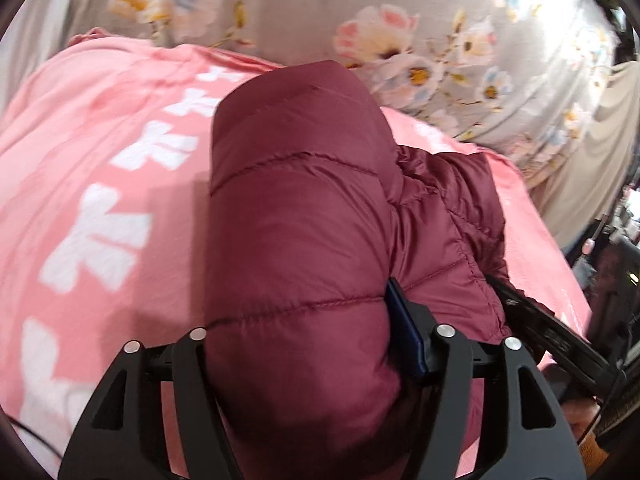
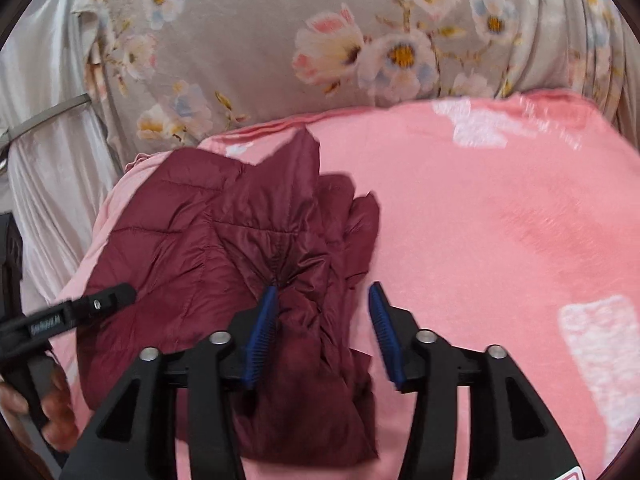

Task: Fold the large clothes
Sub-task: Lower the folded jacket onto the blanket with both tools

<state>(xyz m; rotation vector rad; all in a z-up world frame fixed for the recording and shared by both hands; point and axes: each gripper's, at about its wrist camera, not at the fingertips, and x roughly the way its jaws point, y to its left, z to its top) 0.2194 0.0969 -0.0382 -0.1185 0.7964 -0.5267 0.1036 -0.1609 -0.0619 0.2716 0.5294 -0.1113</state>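
Observation:
A maroon quilted puffer jacket (image 1: 304, 208) lies bunched on a pink blanket (image 1: 100, 152). In the left wrist view a thick roll of the jacket fills the space between the fingers of my left gripper (image 1: 304, 344); the blue right pad (image 1: 404, 332) presses into it, and the left pad is hidden by fabric. In the right wrist view the jacket (image 2: 224, 240) lies crumpled at left centre. My right gripper (image 2: 322, 300) is open, its blue pads (image 2: 262, 332) wide apart around a crumpled fold. The left gripper (image 2: 92, 300) reaches in from the left over the jacket.
The pink blanket (image 2: 500, 220) with white patches covers the work surface. A grey floral sheet (image 2: 280, 40) lies behind it. Pale draped fabric (image 2: 52, 140) hangs at the left of the right wrist view. Dark clutter (image 1: 612, 264) sits at the right edge of the left wrist view.

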